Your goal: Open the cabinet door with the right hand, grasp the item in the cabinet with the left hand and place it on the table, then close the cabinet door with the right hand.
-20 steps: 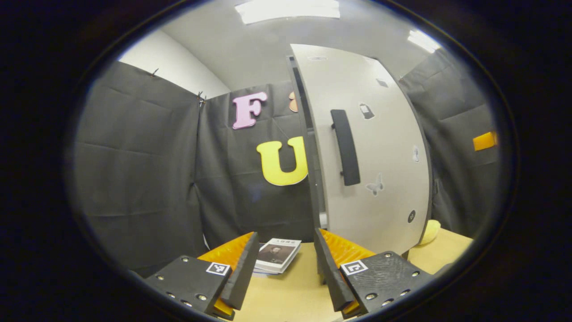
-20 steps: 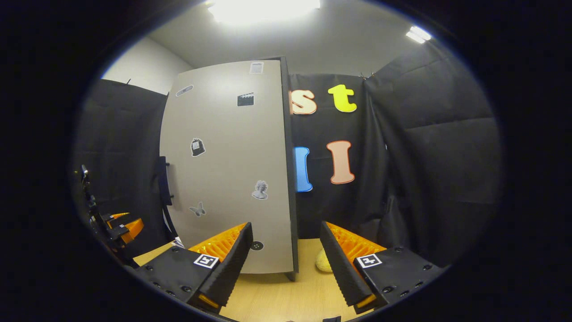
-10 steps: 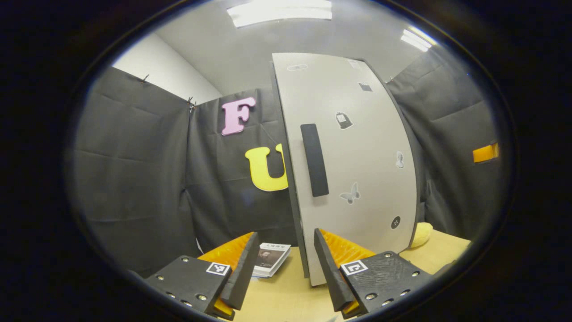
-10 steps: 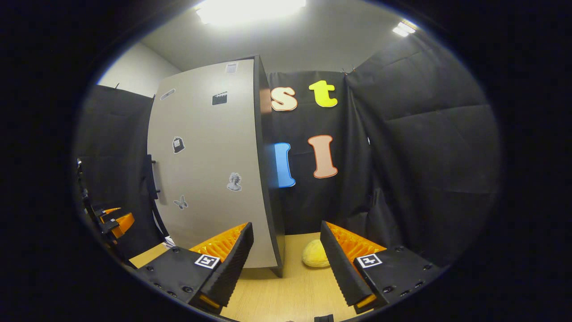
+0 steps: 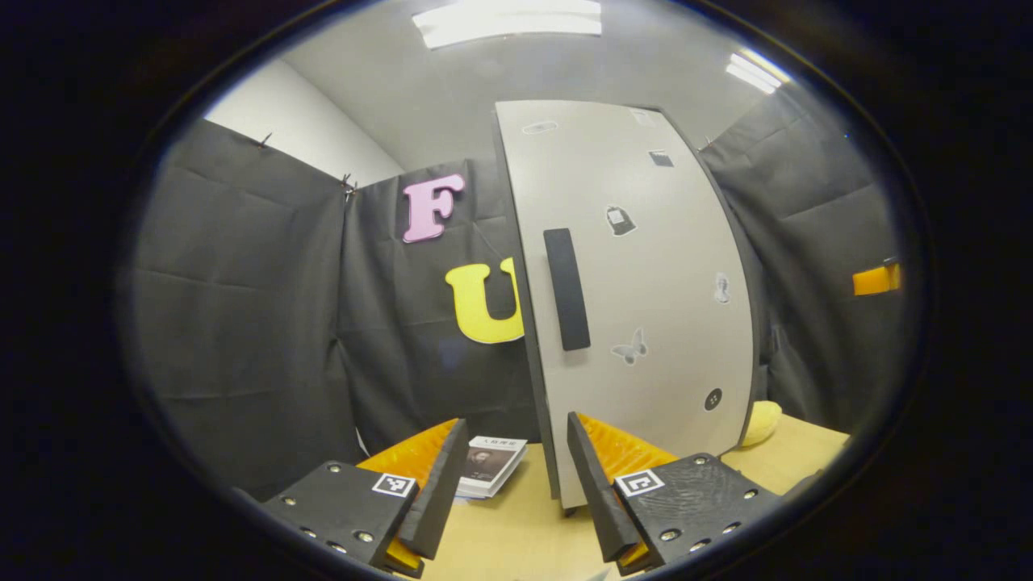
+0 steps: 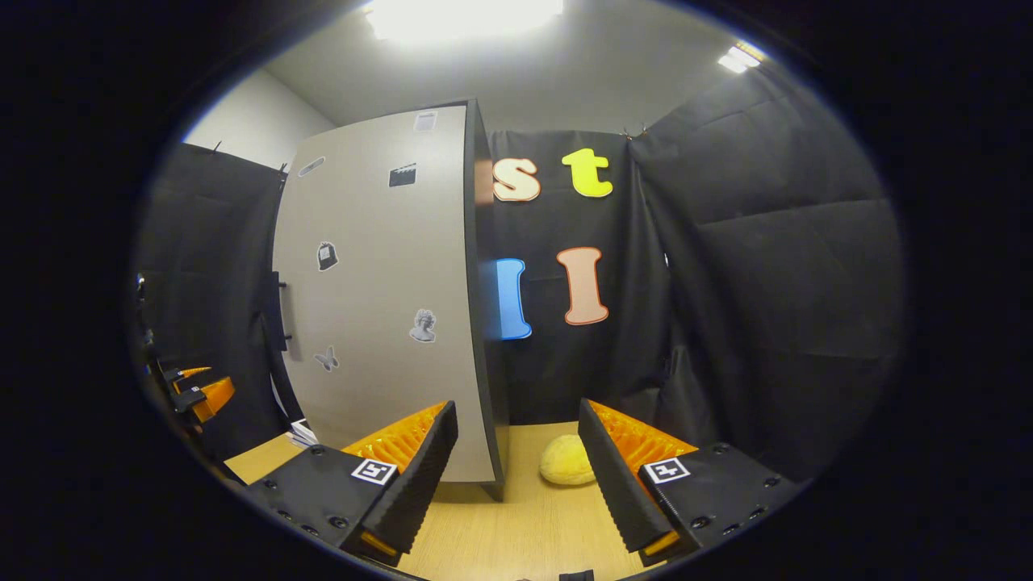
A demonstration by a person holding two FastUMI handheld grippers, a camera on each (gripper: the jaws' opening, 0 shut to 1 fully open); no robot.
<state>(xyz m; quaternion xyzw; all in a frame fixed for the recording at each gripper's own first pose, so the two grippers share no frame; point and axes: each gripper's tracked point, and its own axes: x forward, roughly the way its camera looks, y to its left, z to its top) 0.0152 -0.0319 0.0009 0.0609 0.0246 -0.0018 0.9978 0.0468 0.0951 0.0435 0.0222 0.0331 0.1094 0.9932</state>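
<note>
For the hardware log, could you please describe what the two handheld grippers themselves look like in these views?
Each gripper, left gripper and right gripper, has two long wedge-shaped fingers with ribbed inner faces. The fingers are mounted on flat black plates studded with silver screws, and each plate carries a small square black-and-white tag. No cables or sleeves are visible.

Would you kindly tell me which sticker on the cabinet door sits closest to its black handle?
The butterfly sticker, just right of the long black handle's lower end on the pale grey cabinet door; the other stickers sit farther away.
</note>
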